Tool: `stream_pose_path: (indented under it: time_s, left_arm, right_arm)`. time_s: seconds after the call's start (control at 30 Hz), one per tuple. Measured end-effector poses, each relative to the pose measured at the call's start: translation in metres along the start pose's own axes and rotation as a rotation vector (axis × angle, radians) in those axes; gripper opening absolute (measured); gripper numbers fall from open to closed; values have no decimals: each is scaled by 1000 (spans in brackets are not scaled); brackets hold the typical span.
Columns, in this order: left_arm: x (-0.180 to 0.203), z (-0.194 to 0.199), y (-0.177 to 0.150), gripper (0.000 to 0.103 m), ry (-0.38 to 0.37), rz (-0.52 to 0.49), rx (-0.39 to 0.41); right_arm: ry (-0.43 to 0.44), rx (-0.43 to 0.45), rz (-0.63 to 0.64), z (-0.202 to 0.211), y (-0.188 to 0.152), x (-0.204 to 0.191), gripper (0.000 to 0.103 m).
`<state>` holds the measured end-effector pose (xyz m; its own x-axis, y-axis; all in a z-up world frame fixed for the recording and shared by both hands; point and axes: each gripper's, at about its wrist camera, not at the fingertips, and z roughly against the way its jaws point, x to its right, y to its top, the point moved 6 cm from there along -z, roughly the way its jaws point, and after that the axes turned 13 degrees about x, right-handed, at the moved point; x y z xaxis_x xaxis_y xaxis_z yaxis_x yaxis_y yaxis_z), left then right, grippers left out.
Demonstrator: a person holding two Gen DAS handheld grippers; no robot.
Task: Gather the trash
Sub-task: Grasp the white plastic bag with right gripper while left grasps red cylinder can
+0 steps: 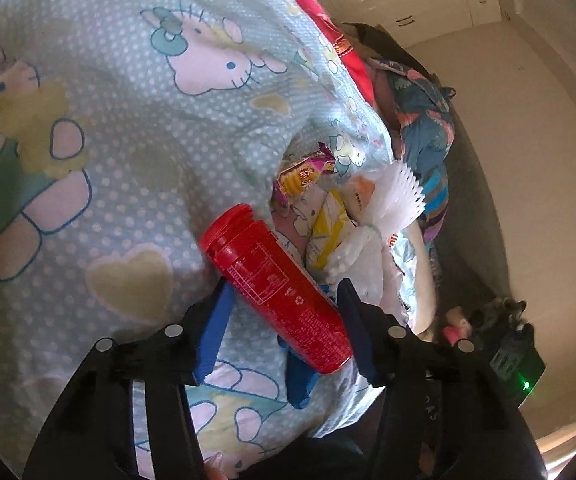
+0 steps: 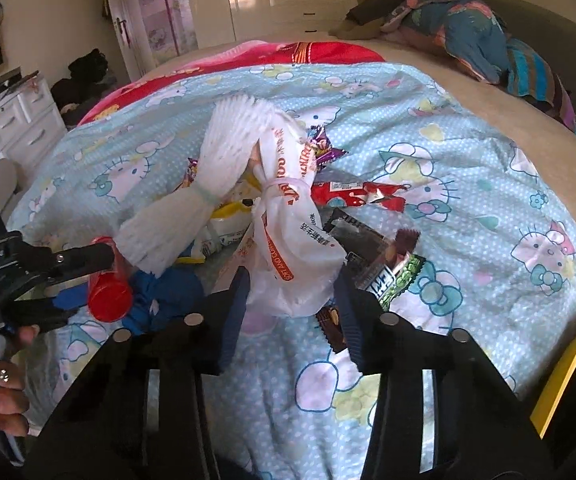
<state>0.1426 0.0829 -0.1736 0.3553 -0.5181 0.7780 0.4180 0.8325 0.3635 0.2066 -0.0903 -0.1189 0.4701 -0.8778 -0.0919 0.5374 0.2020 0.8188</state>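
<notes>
We see a pale blue quilt (image 1: 135, 128) dotted white and printed with pink-and-white cartoon cats. On it lie a red canister (image 1: 275, 288) with white print, a white plastic bag (image 2: 296, 248) lettered in orange, and a purple-and-yellow wrapper (image 1: 304, 172) — our tongs' pads (image 1: 211, 332) are blue.

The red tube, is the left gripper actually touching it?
Cannot tell. In the left wrist view the red tube lies between the left gripper fingers, jaws wide, but neither contact nor a gap shows plainly.
</notes>
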Motion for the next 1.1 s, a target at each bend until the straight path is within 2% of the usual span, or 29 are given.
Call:
stream_pose_path:
  time_s: [0.07,0.17,0.37,0.7,0.9,1.1]
  left_arm:
    - [1,-1,0,45,-5,6,-8]
    - [5,0,2,38,-15,-6,-8]
    - [20,17,14,29,-31,-66,41]
    - [66,52,39,27,-81,-236,171]
    - [97,65,31,27,-127,-343,198]
    - [117,72,17,27,-162,-426,202]
  right_arm:
    - [0,16,-7,4,2,1,27]
    - [9,44,-20,12,7,1,25]
    - [8,107,-24,33,15,-2,23]
    - [-24,193,-94,64,26,16,19]
    - [-67,276,-111,87,39,31,18]
    - [-68,312,-153,105,45,45,18]
